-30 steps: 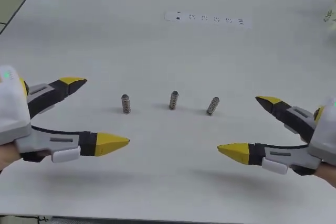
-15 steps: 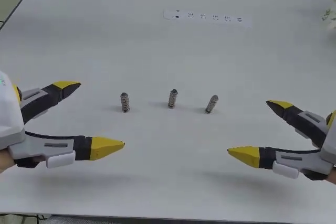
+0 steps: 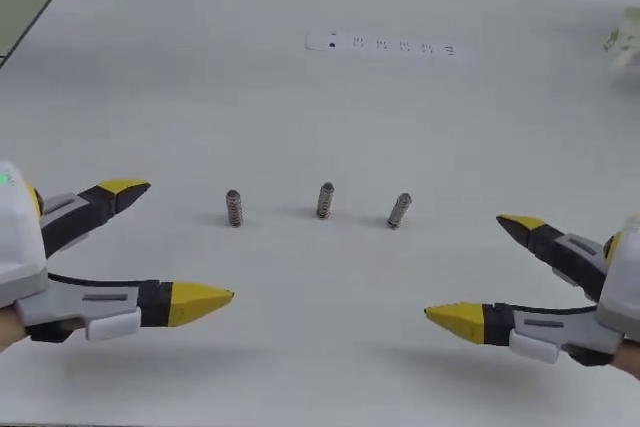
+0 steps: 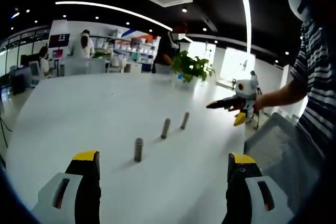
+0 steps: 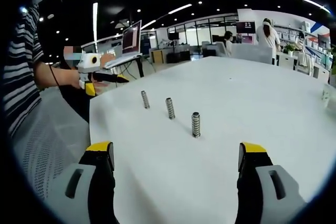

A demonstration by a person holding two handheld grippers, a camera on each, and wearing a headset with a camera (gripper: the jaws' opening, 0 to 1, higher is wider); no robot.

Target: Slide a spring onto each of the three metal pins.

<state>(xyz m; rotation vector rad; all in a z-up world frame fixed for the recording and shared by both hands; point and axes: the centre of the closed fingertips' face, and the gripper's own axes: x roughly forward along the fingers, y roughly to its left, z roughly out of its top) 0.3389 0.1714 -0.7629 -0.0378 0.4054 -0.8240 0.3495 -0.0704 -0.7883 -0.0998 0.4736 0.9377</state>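
Left gripper point(image 3: 187, 241) and right gripper point(image 3: 464, 267) gape empty, flanking three spring-wrapped pins point(image 3: 325, 201).

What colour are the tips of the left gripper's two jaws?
Yellow, ahead of black sections, on the left gripper; clearest in the head view.

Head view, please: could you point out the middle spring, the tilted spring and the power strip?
middle spring point(image 3: 325, 201): head view, mid-coil.
tilted spring point(image 3: 399, 211): head view, mid-coil.
power strip point(image 3: 380, 45): head view, middle of its top face.
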